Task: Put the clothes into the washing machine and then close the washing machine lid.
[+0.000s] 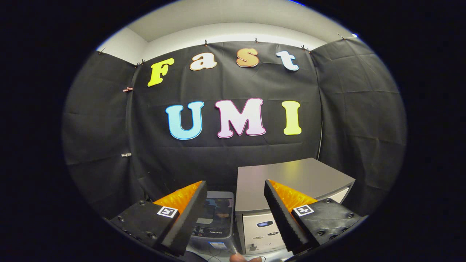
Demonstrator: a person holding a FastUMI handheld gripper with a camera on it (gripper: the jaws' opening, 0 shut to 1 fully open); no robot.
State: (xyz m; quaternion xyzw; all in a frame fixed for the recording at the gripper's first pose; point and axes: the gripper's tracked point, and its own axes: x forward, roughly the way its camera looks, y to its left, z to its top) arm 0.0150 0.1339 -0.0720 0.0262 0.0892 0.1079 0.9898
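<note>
Tongs [235,214] spread wide, empty; small grey top-loading washing machine [214,222] ahead, dark glass lid lying flat, apparently closed; clothes unseen, stage unclear.

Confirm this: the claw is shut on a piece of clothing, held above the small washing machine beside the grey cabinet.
Not quite. The gripper view shows the claw open, its fingers spread apart with nothing between them. The rest holds: it is held above the small washing machine, which stands beside the grey cabinet.

We see dim, even overhead light, soft glare on the grey cabinet top [291,174], and fisheye bending near the edges.
</note>
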